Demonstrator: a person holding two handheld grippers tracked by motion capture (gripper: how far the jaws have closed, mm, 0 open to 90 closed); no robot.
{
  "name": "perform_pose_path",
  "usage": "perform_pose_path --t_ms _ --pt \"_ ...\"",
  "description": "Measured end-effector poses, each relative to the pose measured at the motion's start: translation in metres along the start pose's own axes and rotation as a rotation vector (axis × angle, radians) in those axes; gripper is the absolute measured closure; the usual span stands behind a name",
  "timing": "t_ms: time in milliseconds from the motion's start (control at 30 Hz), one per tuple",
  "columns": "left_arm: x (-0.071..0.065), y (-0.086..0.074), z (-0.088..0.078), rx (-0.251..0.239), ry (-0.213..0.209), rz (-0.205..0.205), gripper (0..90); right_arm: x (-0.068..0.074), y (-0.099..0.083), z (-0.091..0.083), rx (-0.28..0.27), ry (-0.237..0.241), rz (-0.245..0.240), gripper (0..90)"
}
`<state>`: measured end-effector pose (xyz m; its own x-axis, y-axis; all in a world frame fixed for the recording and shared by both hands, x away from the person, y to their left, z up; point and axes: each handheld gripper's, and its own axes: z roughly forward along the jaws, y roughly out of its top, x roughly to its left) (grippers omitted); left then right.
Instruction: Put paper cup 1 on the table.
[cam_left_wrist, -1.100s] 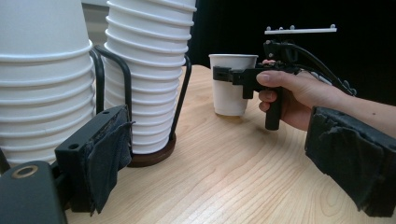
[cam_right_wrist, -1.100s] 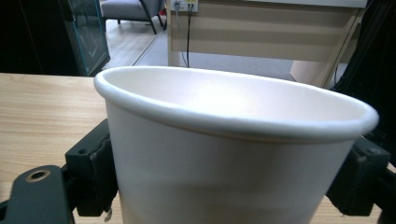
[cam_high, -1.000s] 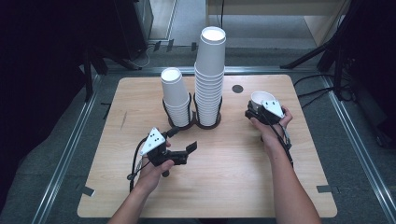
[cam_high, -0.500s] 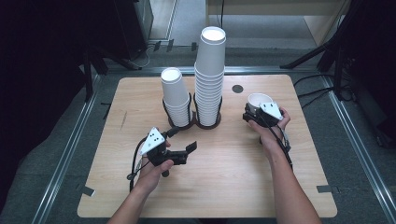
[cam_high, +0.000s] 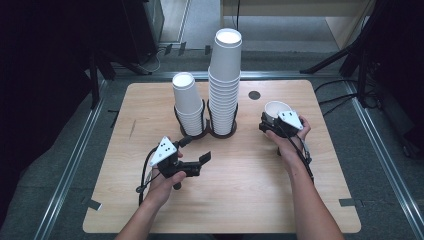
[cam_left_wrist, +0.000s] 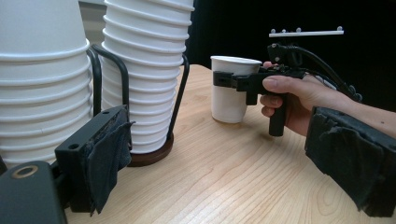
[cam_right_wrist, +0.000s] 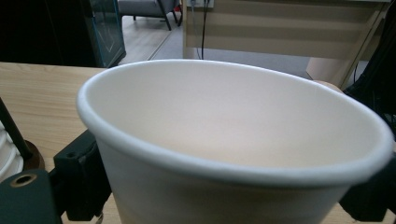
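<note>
A single paper cup (cam_high: 276, 111) stands upright on the desk (cam_high: 240, 200), right of the two cup stacks (cam_high: 224, 85) in their black wire holder (cam_high: 207, 131). The right gripper (cam_high: 268, 124) has the cup between its jaws, which have just been opening; whether the pads press on it I cannot tell. The left gripper (cam_high: 196, 152) hovers near the holder, its jaws released and grasping nothing.

A light wooden table (cam_high: 150, 100) carries two dark round holders (cam_high: 222, 133) side by side, each with stacked white cups, and one single cup (cam_high: 276, 109) standing upright to their right.
</note>
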<state>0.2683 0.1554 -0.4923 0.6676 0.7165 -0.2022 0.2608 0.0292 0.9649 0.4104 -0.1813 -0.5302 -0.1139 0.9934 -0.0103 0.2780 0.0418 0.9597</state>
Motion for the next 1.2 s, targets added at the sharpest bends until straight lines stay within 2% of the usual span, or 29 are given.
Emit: perform_pose_path --t_ms 567,633,667,800,900,1000,1133,1200 --pt "0.0 0.0 0.0 0.0 0.001 -0.001 7.6 0.001 0.0 -0.004 0.003 0.023 0.015 5.9" --pt "0.0 0.0 0.0 0.0 0.002 -0.002 7.5 0.001 0.0 -0.005 0.006 0.039 0.023 3.4" --pt "0.0 0.0 0.0 -0.001 0.002 -0.004 7.6 0.001 0.001 -0.005 0.017 0.061 0.023 0.4" --pt "0.001 0.0 0.0 -0.001 0.002 -0.005 7.6 0.002 0.001 -0.007 0.025 0.095 0.012 0.0" --pt "0.0 0.0 0.001 -0.002 0.006 -0.004 7.5 0.002 0.003 -0.01 0.035 0.115 0.033 0.0" --pt "0.0 0.001 0.002 -0.006 0.01 0.001 7.5 0.002 0.003 -0.013 0.053 0.118 0.013 0.0" --pt "-0.001 0.002 0.005 0.004 0.014 0.005 7.4 0.004 0.002 -0.019 0.049 0.123 -0.025 0.0" --pt "-0.001 0.002 0.007 0.007 0.016 0.005 7.3 0.004 0.004 -0.022 0.04 0.131 -0.027 0.0"
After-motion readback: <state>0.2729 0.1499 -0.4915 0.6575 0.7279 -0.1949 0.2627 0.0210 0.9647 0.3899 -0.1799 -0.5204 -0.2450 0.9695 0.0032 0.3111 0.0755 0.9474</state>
